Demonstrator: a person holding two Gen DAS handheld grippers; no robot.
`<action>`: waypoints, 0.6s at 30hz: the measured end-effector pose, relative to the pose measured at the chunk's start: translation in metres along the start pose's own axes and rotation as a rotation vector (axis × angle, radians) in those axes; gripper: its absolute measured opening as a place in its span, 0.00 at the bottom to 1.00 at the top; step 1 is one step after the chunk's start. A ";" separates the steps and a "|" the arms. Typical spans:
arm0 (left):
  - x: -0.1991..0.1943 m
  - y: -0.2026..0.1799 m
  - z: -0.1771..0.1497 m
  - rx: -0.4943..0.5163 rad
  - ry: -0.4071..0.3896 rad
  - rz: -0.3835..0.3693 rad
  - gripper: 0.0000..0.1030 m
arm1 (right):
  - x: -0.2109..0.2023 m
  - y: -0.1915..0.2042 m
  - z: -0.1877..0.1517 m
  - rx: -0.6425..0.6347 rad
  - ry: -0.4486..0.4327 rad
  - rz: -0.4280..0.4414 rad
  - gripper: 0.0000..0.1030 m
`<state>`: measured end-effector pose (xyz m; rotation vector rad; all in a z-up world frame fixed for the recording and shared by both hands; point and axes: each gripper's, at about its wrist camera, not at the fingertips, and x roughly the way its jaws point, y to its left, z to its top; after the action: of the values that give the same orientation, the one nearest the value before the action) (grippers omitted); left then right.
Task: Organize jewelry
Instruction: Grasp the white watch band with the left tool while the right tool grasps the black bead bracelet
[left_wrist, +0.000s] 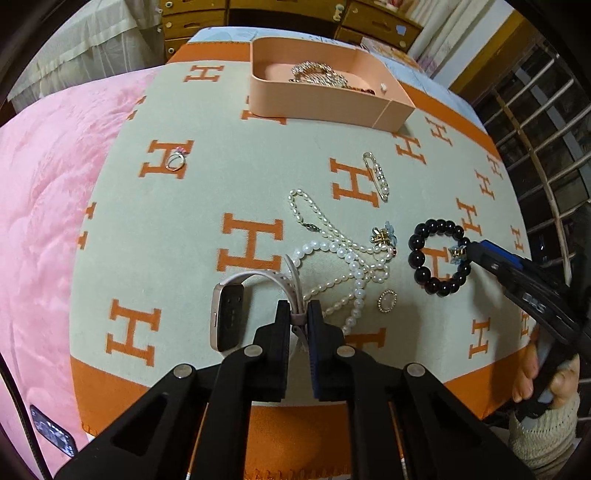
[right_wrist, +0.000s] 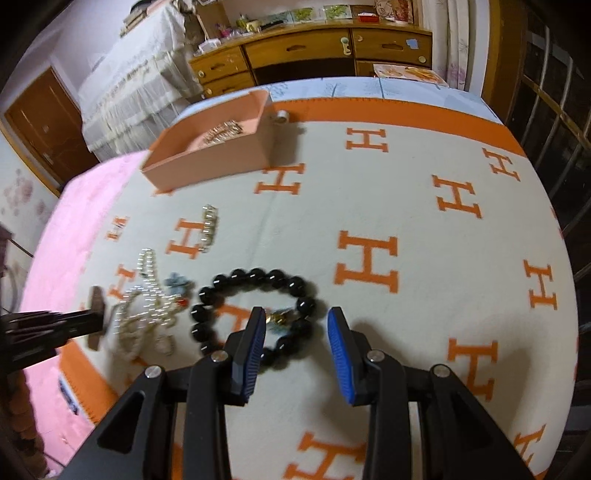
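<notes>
My left gripper (left_wrist: 298, 314) is shut on the pale strap of a smartwatch (left_wrist: 227, 317) lying on the cream blanket with orange H marks (left_wrist: 184, 229). Pearl necklaces (left_wrist: 343, 258) tangle just beyond it. A black bead bracelet (left_wrist: 437, 256) lies to the right; it also shows in the right wrist view (right_wrist: 255, 310). My right gripper (right_wrist: 296, 317) is open over the bracelet's near side, by a small blue-gold charm (right_wrist: 279, 318). A pink tray (left_wrist: 325, 99) with chain jewelry stands at the far edge.
A ring (left_wrist: 175, 160), a pearl pin (left_wrist: 378, 175), a blue flower earring (left_wrist: 386, 234) and an oval brooch (left_wrist: 386, 301) lie loose on the blanket. A pink quilt (left_wrist: 48, 206) lies left. A wooden dresser (right_wrist: 314, 48) stands behind, window bars (left_wrist: 535, 147) to the right.
</notes>
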<state>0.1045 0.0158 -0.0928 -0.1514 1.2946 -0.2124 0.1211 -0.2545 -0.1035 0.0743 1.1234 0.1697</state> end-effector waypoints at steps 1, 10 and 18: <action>-0.002 0.003 -0.002 -0.004 -0.012 -0.003 0.07 | 0.004 0.001 0.003 -0.012 0.006 -0.012 0.34; 0.001 0.012 -0.018 -0.037 -0.078 -0.022 0.07 | 0.026 0.033 0.008 -0.185 0.047 -0.125 0.34; 0.002 0.012 -0.019 -0.011 -0.085 -0.034 0.06 | 0.021 0.033 0.012 -0.162 0.044 -0.106 0.26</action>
<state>0.0876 0.0269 -0.1020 -0.1903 1.2090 -0.2259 0.1377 -0.2185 -0.1118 -0.1337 1.1509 0.1680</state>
